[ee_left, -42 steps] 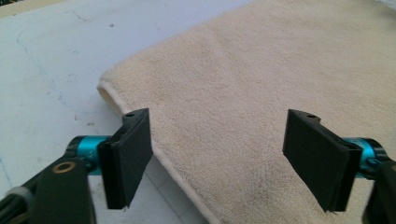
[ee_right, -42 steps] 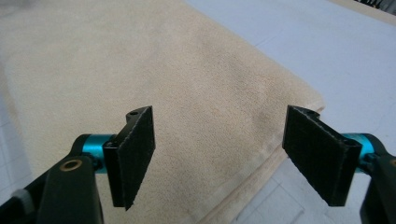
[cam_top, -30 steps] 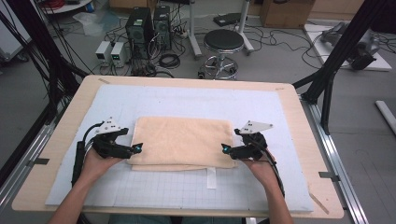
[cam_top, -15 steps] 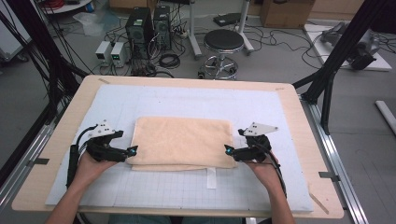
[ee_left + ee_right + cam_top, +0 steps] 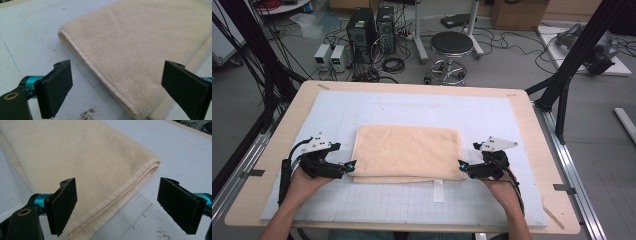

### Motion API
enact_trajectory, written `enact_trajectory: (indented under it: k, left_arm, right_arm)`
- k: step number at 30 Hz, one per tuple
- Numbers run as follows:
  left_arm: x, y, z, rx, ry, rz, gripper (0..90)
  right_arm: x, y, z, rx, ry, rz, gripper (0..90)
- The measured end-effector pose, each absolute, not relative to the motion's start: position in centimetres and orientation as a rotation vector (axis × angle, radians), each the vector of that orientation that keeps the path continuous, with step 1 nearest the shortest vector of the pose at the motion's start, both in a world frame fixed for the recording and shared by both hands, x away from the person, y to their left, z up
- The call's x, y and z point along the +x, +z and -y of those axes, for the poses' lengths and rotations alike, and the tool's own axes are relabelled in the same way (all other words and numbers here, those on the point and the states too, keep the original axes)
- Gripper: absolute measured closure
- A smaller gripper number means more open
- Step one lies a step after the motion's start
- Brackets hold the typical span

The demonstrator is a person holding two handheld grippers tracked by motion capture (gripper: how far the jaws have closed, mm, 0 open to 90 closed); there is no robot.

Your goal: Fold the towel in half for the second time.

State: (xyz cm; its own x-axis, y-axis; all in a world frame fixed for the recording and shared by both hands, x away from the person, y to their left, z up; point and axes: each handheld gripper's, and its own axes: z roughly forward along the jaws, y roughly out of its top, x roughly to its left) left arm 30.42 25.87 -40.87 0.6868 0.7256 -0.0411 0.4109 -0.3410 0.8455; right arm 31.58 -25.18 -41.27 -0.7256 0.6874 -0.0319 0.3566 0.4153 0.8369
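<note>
Towel [image 5: 408, 151] already folded into flat stack on tabletop [image 5: 522, 210]. Your left claw [image 5: 352, 165] and right claw [image 5: 461, 166] gape wide at its near corners; next fold not started.

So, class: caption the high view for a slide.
Both open grippers, left gripper and right gripper, flank a folded beige towel.

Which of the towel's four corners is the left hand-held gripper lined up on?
The near-left corner of the folded cream terry towel, on the person's side. The left hand-held gripper sits open right beside it; the right hand-held gripper faces the near-right corner.
</note>
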Motion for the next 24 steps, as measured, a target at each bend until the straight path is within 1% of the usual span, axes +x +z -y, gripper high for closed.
enact_trajectory:
  k: [15,24]
  left_arm:
    - [29.4,-40.9,-26.5,1.97,0.436,-0.882,10.4]
    - [28.9,-40.9,-26.9,1.965,0.429,-0.883,8.6]
  right_arm:
    - [30.2,-41.6,26.3,0.921,1.216,-2.295,12.7]
    - [29.7,-41.3,26.6,0.916,1.257,-2.271,12.5]
